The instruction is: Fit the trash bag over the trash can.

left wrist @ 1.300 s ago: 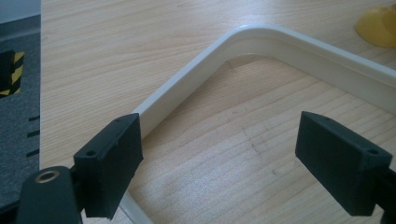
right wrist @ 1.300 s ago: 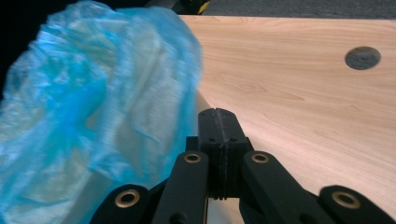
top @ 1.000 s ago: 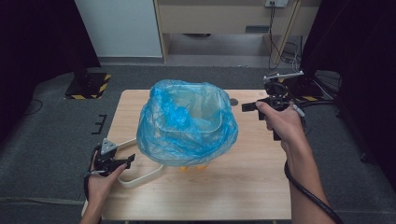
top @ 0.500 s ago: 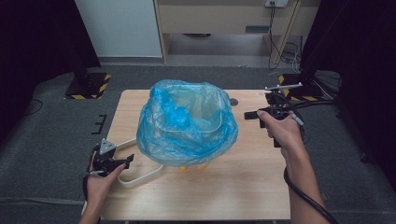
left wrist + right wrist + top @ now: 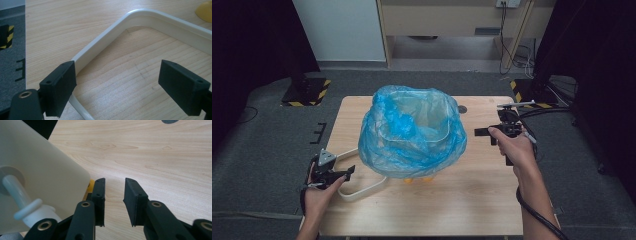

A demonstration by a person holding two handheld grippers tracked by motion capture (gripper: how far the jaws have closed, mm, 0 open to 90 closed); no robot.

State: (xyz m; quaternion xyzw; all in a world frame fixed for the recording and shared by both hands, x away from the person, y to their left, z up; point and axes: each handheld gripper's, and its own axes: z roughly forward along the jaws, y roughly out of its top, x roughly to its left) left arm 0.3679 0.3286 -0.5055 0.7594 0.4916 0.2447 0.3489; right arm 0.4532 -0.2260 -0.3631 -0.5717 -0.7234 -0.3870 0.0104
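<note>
Change since the earlier frame: the right tongs point(image 5: 482, 132) have been lowered from above the tabletop's point(image 5: 472, 200) far right corner to a place near its 3 o'clock edge; their jaws have just been opening and now stand a little apart, with nothing between them. The left tongs point(image 5: 347, 171) have stayed in place.

Item 1. Bin point(image 5: 432, 120), pale and translucent, at the centre of the tabletop, draped with a blue plastic bag point(image 5: 387, 145) that hangs over its rim and down its sides. Small orange feet are seen under it at 6 o'clock.

Item 2. White handle loop point(image 5: 362, 190), lying flat on the tabletop at 7 o'clock of the bin. In the left gripper view the white handle loop point(image 5: 105, 37) curves around a patch of bare wood.

Item 3. Left tongs point(image 5: 120, 82), jaws held wide open, empty, one jaw just beside the loop's bar; contact cannot be told.

Item 4. Right tongs point(image 5: 113, 197), at 3 o'clock of the bin, pointed towards it. In the right gripper view the bin's point(image 5: 37, 160) pale wall with its white pivot peg point(image 5: 20, 192) stands close beside one jaw.
</note>
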